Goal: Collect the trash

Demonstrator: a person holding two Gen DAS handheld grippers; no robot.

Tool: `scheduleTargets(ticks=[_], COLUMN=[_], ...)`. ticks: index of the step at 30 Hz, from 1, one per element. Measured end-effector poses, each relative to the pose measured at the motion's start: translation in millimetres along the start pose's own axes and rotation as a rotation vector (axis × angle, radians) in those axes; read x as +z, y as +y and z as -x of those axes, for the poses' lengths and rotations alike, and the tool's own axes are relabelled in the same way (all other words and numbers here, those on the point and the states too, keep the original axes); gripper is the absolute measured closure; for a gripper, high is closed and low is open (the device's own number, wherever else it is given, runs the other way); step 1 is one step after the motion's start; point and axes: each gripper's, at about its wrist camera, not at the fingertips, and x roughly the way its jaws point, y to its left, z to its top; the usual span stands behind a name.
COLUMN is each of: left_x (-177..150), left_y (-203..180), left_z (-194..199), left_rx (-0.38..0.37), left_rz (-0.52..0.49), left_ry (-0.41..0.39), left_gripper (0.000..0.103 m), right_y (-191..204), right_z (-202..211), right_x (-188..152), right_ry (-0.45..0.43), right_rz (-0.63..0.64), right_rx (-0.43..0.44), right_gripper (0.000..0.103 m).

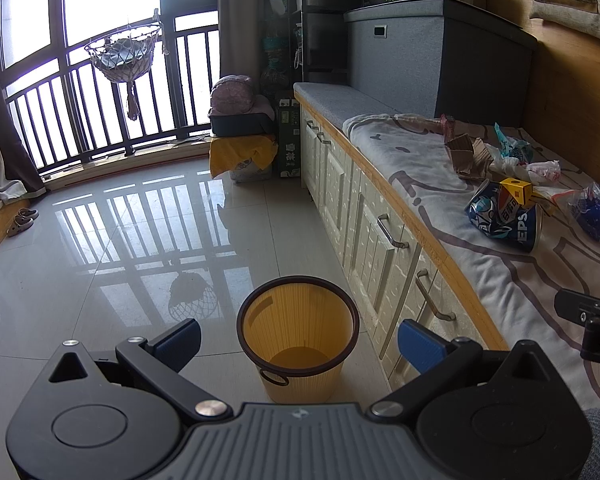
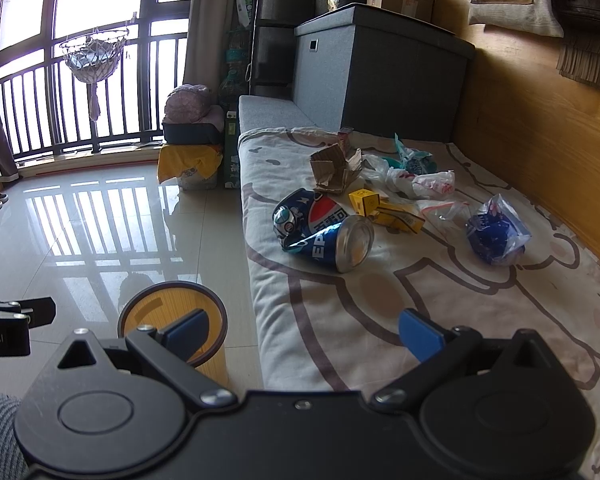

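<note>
Both claws stand spread apart and hold nothing: the left gripper (image 1: 299, 340) hangs over the floor, just above the yellow bin (image 1: 298, 336), while the right gripper (image 2: 302, 334) hovers over the patterned sheet (image 2: 380, 320), beside the bin. Inside the bin only bare bottom shows, so collecting seems not yet begun. Beyond the bin, up on the sheet, lie the crushed Pepsi can (image 2: 324, 230), torn cardboard (image 2: 334, 170), a yellow box (image 2: 366, 202), plastic wrappers (image 2: 428, 182) and a blue bag (image 2: 496, 232)
</note>
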Motion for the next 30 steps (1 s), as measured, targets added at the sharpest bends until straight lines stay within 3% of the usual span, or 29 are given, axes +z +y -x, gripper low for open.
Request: scheduleTargets(ticks=[24,30], left_x=[1,8], left_y=[-1,-6], left_z=[3,14], left_rx=[0.022,0.060], left_rz=[-0.009,-0.047], left_ry=[-0.017,-0.072], left_gripper=[0.000,0.000], right_y=[2,-7], right_z=[5,8], right_x=[2,5], right_ry=[-0.014,-0.043], right_rz=[0.007,-0.027], right_rx=[-0.007,0.015], right_gripper=[0.001,0.000])
